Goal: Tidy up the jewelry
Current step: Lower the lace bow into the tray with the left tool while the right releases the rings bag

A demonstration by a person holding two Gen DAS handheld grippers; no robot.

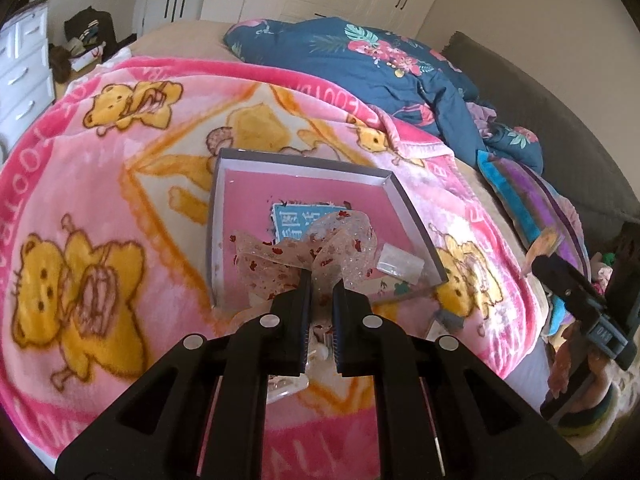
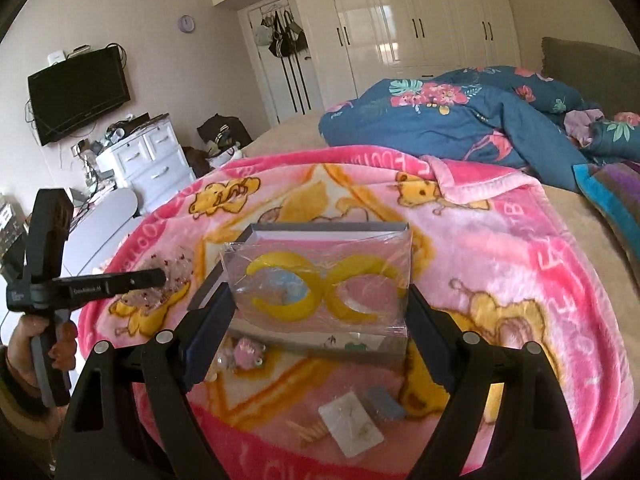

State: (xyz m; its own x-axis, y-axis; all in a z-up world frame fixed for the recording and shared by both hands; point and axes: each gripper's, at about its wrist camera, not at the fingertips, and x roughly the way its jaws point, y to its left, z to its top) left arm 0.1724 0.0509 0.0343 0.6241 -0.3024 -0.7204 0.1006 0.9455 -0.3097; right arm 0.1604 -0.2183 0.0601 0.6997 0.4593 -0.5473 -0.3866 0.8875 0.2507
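White glossy wardrobe doors (image 2: pixel 416 20) line the far wall of a bedroom, with a black flat television (image 2: pixel 78 92) on the left wall above a white chest of drawers (image 2: pixel 150 156). Spread over the bed is a fluffy pink blanket printed with yellow bears (image 1: pixel 100 208), and past it lies a crumpled dark blue quilt with a floral print (image 1: pixel 360 64).

On the blanket sits a shallow grey-rimmed cardboard box with a pink floor (image 1: pixel 224 184), open at the top. Inside it, near its right wall, lies a small clear plastic packet (image 1: pixel 400 266).

The left gripper (image 1: pixel 321 280) has its two black fingers pinched together on a sheer translucent hair bow dotted with red specks (image 1: pixel 320 246), which hangs in the air over the near part of the box. In the right wrist view the same bow shows at the tip of that gripper, off to the left of the box, with a person's hand (image 2: pixel 36 344) on the handle.

The right gripper (image 2: pixel 318 300) has its fingers spread wide, and between them sits a clear cellophane packet holding two yellow crescent-shaped hoops (image 2: pixel 320 284), the pads against its two side edges; it is lifted above the box.

Loose on the blanket nearer the camera lie a pale card with a small gold piece (image 2: pixel 352 424), a small blue-grey pouch (image 2: pixel 386 402) touching it, and a little pink ornament (image 2: pixel 248 350)
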